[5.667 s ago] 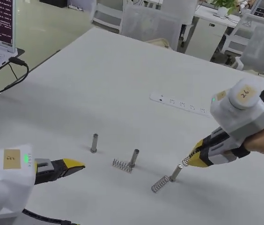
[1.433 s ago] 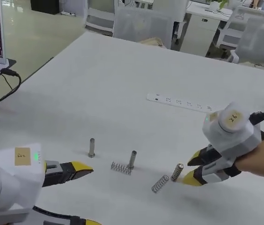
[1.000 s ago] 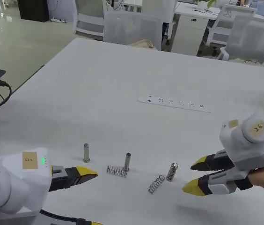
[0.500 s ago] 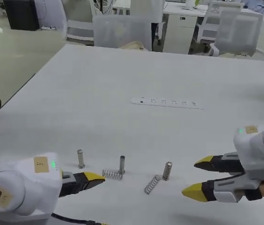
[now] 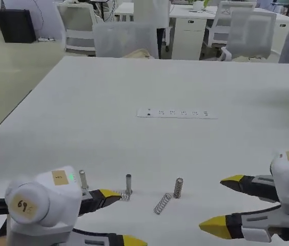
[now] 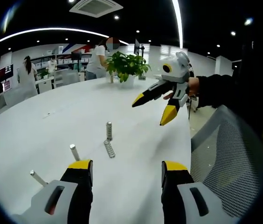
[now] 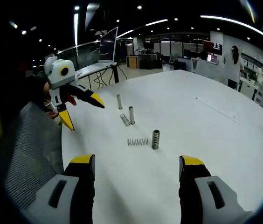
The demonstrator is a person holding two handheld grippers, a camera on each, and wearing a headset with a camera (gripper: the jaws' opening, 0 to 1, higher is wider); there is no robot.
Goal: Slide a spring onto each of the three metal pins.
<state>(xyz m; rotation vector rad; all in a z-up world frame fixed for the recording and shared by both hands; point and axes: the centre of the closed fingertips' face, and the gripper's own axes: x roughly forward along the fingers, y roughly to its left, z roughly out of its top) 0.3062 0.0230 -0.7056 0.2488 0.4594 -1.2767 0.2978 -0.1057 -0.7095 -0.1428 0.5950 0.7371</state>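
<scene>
Left gripper (image 5: 123, 217) and right gripper (image 5: 221, 203) gape empty; a clumsy pinch could flick away the loose silver coil spring (image 5: 160, 203), seven o'clock of the spring-sleeved steel pin (image 5: 178, 187).

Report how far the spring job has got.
Done: the rightmost pin wears a fitted spring. In hand: nothing; the left gripper and right gripper are open and empty. Left: the middle pin and leftmost pin are bare; a loose spring lies by the middle pin, a second spring near the rightmost pin.
</scene>
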